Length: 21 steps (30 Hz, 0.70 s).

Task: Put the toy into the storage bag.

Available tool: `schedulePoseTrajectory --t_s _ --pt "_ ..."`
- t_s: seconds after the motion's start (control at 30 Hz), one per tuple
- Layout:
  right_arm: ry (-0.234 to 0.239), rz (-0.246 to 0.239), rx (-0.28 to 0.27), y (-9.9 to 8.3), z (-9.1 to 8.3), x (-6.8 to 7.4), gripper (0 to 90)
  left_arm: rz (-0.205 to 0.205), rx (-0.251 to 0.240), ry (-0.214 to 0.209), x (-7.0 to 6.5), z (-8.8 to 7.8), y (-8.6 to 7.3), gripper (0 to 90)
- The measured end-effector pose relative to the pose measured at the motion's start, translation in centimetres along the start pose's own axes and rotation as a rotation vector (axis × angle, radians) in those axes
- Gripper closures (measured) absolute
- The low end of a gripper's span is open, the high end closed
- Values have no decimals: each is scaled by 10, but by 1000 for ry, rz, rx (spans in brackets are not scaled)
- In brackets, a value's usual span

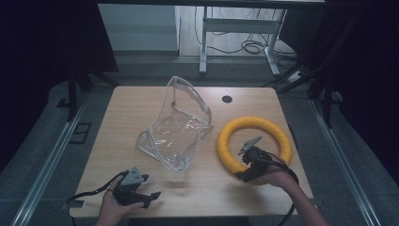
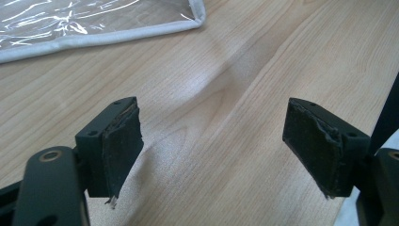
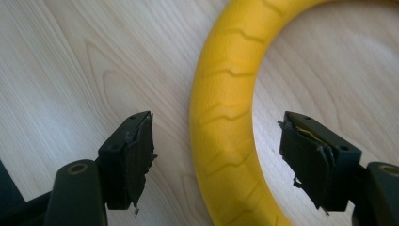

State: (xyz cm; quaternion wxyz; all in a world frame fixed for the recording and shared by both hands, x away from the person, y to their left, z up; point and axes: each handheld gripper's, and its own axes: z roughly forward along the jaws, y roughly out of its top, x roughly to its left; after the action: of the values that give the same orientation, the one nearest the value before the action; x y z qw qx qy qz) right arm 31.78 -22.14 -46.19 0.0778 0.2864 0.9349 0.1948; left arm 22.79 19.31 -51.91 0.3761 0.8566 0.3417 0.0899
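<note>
One yellow ring (image 1: pixel 254 142) and one clear bag (image 1: pixel 175 125) lie on the counter (image 1: pixel 127 141); no writing is legible. The right hand-held gripper (image 3: pixel 216 155) straddles the ring with jaws apart, and the left hand-held gripper (image 2: pixel 211 150) is also apart

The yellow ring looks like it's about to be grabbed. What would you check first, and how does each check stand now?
1. Right gripper open: ok, jaws apart.
2. Yellow ring lined up between the jaws: ok, its band runs through the gap.
3. Jaws low enough to close on the ring: cannot tell.
4. Ring apart from the clear plastic bag: ok.
5. Left gripper out of the way: ok, open over bare table.
6. Pads sound: not ok, edges frayed.
</note>
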Motion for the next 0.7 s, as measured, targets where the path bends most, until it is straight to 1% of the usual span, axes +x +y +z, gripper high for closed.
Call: schedulePoseTrajectory --t_s 0.03,0.07,0.13,0.17,0.2,0.23,0.27,0.3,0.43,0.47,0.5,0.6,0.63,0.7 --pt "0 -9 16 -1 1 0 273 0 0 0 0 0 0 200" --pt "0 -9 16 -1 1 0 273 0 0 0 0 0 0 200" --pt "5 -22 37 -1 3 -1 278 0 2 0 0 1 0 200" --pt "3 -29 62 -1 6 -2 278 -1 4 0 0 1 0 200" --pt "3 -29 62 -1 6 -2 278 -1 5 -2 0 2 0 200" --pt "1 -42 89 -1 9 -2 278 0 6 -2 0 2 0 200" --pt "1 -42 89 -1 9 -2 278 0 8 -2 0 2 0 200" --pt "0 -51 118 -1 13 -4 282 1 8 -1 0 2 0 200" --pt "15 -65 166 -1 19 -5 306 4 6 1 0 1 0 200" --pt "15 -65 166 -1 19 -5 306 3 5 1 0 1 0 200" --pt "16 -79 189 0 23 -5 318 3 6 1 0 2 0 200" --pt "23 -89 205 1 27 -5 325 5 7 0 0 2 -1 200" --pt "24 -96 223 3 31 -4 334 2 7 0 0 2 -1 200" --pt "28 -100 229 3 33 -4 341 2 6 0 0 2 -1 200"
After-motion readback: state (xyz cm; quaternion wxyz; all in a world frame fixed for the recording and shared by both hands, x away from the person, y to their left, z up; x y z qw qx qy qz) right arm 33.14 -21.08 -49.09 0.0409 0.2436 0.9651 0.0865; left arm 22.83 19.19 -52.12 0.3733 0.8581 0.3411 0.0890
